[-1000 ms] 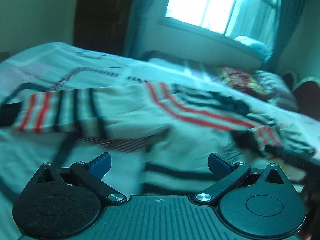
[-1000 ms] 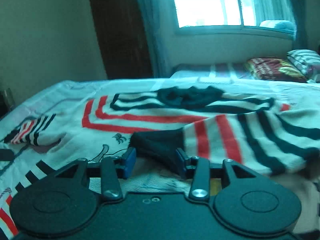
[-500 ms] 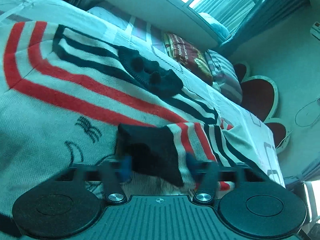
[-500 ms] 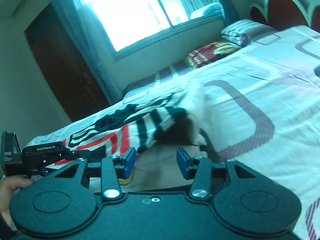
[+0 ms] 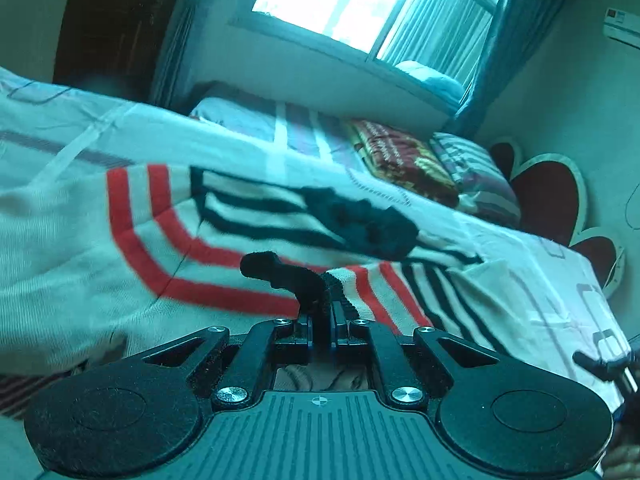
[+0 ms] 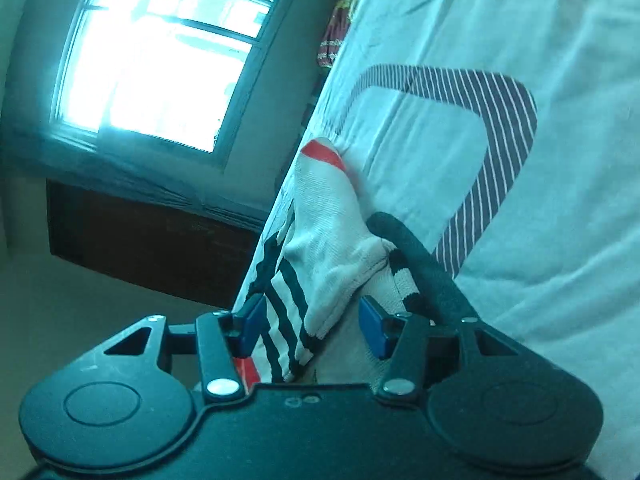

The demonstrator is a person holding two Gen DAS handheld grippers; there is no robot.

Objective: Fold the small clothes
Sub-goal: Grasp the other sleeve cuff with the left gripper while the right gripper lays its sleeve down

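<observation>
Here we had the left gripper (image 5: 321,322) pinched on the striped sweater's (image 5: 192,236) dark cuff (image 5: 288,276) on the bed (image 5: 532,280), the right gripper (image 6: 310,322) wide around bunched knit, which we judged might slip.

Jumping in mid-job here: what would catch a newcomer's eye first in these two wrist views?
The striped sweater, red and dark bands on cream, spread across the bed. At bottom centre, the left gripper is pinched shut on its black cuff. In the right view, the right gripper stands open around bunched sweater fabric, with a bright window at upper left.
</observation>
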